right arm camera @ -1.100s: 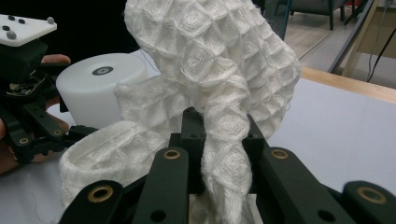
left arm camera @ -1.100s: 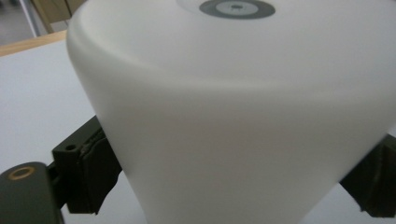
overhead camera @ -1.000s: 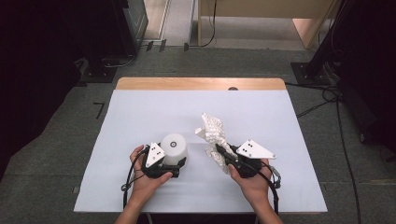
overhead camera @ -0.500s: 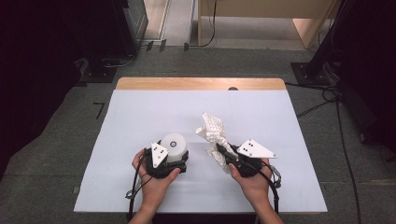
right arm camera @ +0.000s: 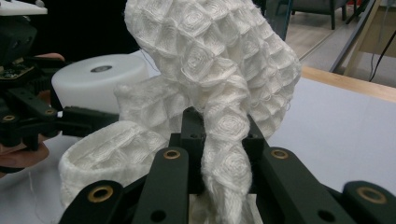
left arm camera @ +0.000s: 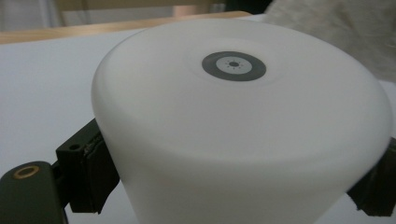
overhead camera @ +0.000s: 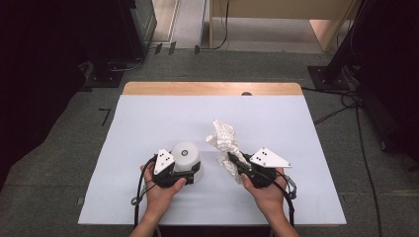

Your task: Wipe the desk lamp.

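Step in hand: both objects are gripped and standing close together at the near middle of the desk (overhead camera: 148, 118); judged from this, the cloth is about to be brought to the container, to wipe or cover it.
Left tool (overhead camera: 184, 170): jaws spread wide and pressed on opposite sides of the white, smooth, tapered plastic container (overhead camera: 187, 155), low on its wall; the left gripper view shows a black pad (left arm camera: 91, 172) touching the wall on each flank.
Right tool (overhead camera: 232, 160): jaws almost fully closed, pinching a twisted fold of the white waffle-weave cloth (overhead camera: 225, 140); the right gripper view shows the fold (right arm camera: 224, 135) running down between the jaws.
Container, place: near-left of centre, resting on the desk, flat face upward.
Container, look: matt, opaque, wider at the top face than at the gripped part; a small dark ring mark (left arm camera: 234, 65) sits at the middle of the face.
Cloth, place: near-right of centre, just beside the container, rising from the right tool and leaning toward the far side.
Cloth, look: bunched, quilted in small squares, limp; a loose loop hangs left toward the container.
Next move, requirement: judged, the left tool must keep the container steady while the right carries the cloth leftward without dropping the fold.
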Available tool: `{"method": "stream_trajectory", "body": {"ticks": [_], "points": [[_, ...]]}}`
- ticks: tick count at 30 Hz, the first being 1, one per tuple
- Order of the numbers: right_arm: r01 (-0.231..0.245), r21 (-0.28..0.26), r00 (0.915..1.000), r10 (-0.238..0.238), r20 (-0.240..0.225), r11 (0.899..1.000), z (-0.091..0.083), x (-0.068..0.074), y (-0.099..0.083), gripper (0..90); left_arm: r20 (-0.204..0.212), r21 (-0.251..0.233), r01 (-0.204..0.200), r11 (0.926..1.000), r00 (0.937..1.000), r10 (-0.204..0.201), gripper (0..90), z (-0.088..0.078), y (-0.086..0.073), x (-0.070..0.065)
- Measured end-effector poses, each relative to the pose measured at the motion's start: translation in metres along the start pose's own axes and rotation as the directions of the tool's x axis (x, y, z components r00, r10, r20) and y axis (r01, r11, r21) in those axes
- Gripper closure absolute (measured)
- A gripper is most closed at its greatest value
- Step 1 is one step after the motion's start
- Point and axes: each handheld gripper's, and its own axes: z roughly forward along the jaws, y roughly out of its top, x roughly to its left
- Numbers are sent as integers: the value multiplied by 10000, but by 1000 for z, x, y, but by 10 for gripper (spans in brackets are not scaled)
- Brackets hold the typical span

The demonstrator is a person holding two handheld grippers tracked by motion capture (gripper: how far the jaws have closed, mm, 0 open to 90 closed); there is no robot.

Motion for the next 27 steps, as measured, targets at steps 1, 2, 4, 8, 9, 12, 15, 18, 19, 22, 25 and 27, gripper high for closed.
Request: {"method": "stream_trajectory", "body": {"ticks": [1, 2, 4, 8, 9, 12, 15, 18, 19, 22, 25, 27], "points": [[55, -37, 10000, -55, -15, 10000, -1, 0, 1, 782, 452, 59, -32, 10000, 9990, 29, 79, 0, 1, 0], [101, -117, 9999, -102, -33, 9999, -1, 1, 2, 782, 884, 98, 24, 9999, 9961, -32, 79, 1, 1, -1], [94, -195, 9999, -95, -76, 9998, -3, 3, 5, 782, 1657, 229, 41, 9997, 9861, -79, 79, 3, 2, -4], [113, -417, 9998, -120, -170, 9991, -5, 8, 8, 782, 2392, 645, -519, 9966, 9703, 350, 80, 7, 4, -17], [155, -524, 9997, -164, -163, 9985, -6, 10, 8, 782, 2532, 710, -626, 9955, 9665, 427, 80, 8, 4, -21], [237, -652, 9994, -254, -248, 9976, -5, 16, 9, 782, 2825, 813, -707, 9942, 9582, 450, 79, 10, 5, -28], [309, -587, 9988, -329, -350, 9978, -1, 21, 7, 782, 2939, 772, -768, 9940, 9545, 509, 80, 9, 7, -30], [297, -388, 9984, -315, -478, 9988, 3, 25, 3, 782, 2924, 561, -442, 9974, 9559, 259, 80, 5, 11, -26], [300, -377, 9982, -320, -516, 9988, 5, 26, 1, 782, 3002, 496, -298, 9983, 9538, 136, 80, 3, 12, -23], [302, -230, 9975, -316, -636, 9993, 8, 30, -2, 782, 3139, 189, 320, 9993, 9488, -363, 80, -3, 14, -13], [475, -39, 9955, -477, -813, 9989, 14, 35, -6, 783, 3190, -88, 649, 9979, 9459, -587, 80, -10, 19, -4], [567, 116, 9943, -554, -910, 9983, 17, 37, -8, 783, 3088, -243, 678, 9974, 9494, -570, 80, -15, 21, 0]]}}
